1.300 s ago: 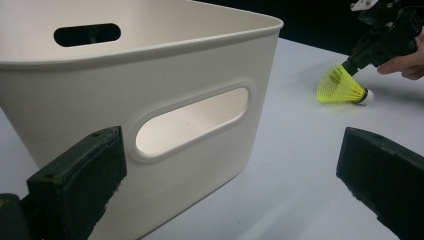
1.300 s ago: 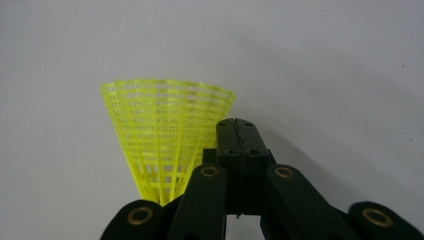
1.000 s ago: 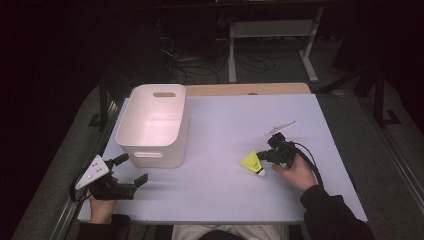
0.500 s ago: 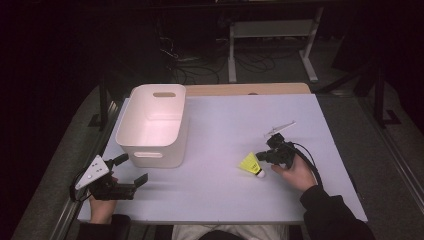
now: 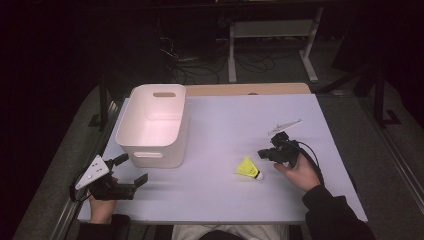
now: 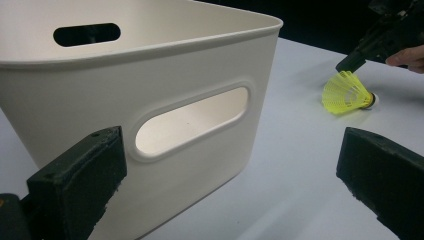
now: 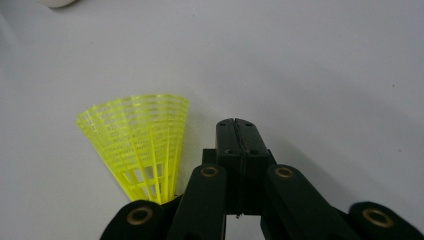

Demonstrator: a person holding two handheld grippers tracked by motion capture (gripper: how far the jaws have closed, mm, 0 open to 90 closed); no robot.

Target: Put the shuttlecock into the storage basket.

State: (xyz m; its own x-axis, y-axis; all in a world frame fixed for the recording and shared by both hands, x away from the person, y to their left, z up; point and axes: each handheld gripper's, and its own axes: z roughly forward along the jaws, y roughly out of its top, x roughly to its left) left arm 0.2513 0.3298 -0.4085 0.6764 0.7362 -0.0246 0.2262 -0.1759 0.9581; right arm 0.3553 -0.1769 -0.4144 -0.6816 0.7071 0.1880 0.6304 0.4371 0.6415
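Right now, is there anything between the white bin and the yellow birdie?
No. In the high view, only bare table lies between the white bin and the yellow shuttlecock.

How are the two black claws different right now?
The left claw has its jaws spread wide apart near the white plastic bin, with nothing between them. The right claw has its jaws pressed shut, holding nothing, right beside the yellow mesh shuttlecock lying on the pale table. Both are black and held in a hand.
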